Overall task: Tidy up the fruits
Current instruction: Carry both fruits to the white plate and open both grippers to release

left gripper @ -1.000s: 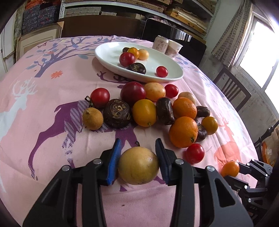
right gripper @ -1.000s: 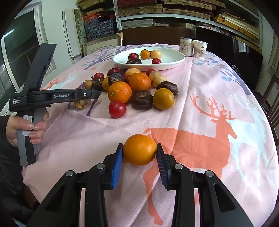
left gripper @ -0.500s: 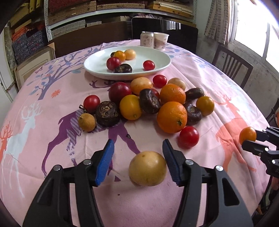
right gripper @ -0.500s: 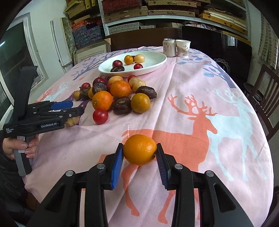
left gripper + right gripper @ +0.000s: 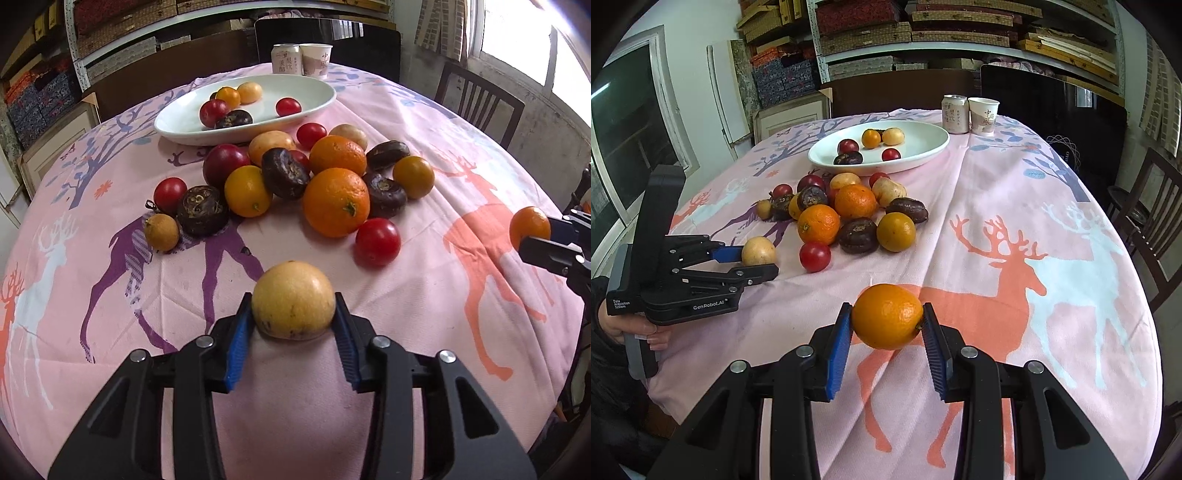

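Observation:
My left gripper (image 5: 292, 301) is closing, and its blue pads press on both sides of a round yellow fruit (image 5: 291, 314) at the near table edge. The right wrist view shows this left gripper (image 5: 759, 260) side-on with the yellow fruit (image 5: 759, 251). My right gripper (image 5: 886, 309) is shut on a small orange (image 5: 888, 321), held just above the tablecloth. A white oval plate (image 5: 314, 99) at the back holds several small fruits. In front of it lies a pile of fruit with a big orange (image 5: 336, 201) and a red tomato (image 5: 376, 242).
A drink can (image 5: 286, 59) and a paper cup (image 5: 317, 59) stand behind the plate. A wooden chair (image 5: 476, 99) is at the right of the round table. A person's hand (image 5: 646, 332) grips the left tool's handle. Shelves fill the back wall.
The left jaws let go of the yellow fruit, stood wide around it half a second ago, and now clamp it again after rolling level. The right gripper kept hold of its orange.

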`<state>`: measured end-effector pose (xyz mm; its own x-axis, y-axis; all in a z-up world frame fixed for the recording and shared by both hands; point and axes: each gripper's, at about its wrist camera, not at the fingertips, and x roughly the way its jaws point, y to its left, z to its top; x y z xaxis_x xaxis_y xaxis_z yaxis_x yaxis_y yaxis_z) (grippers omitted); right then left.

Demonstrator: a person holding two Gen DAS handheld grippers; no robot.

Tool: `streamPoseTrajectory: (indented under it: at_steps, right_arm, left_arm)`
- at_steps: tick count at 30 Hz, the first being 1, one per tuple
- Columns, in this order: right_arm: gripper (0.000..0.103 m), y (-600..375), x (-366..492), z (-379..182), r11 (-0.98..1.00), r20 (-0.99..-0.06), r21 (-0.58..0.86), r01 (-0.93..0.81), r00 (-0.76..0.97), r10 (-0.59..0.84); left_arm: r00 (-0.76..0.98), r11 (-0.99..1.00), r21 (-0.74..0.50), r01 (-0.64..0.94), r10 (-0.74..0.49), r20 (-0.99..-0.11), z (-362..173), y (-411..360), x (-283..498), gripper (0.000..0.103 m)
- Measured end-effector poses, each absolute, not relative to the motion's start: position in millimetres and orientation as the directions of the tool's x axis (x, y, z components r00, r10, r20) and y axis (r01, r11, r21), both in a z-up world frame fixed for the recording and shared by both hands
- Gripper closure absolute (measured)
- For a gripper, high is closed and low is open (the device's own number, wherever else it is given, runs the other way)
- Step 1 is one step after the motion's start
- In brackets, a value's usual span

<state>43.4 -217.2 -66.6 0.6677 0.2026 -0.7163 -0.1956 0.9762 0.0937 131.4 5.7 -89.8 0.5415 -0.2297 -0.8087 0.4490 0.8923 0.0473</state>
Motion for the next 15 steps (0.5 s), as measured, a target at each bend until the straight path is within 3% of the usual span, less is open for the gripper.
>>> streamPoseTrajectory:
  at_steps: [8,11,15]
  right_arm:
    - [0.065,-217,48,-49,0.982,-0.635,0.074,-0.176,0.751,0.182]
    - [0.065,-211,63,-34,0.985,-0.565,0.017,-0.169,0.812,0.149]
    - [0.065,-204,105,-24,0.977,-0.566,0.064,-0.203,0.799,0.203]
  left_arm:
    - [0.607,0.908,0.024,0.418,-0.26,-0.751,-54,19,121,0.062]
    - [0.668,0.933,0.05,0.356,-0.217,-0.712,-32,23,130,0.062]
    - [0.733,0.962,0.05,0.268,-0.169,-0.659,-8,25,160,0.062]
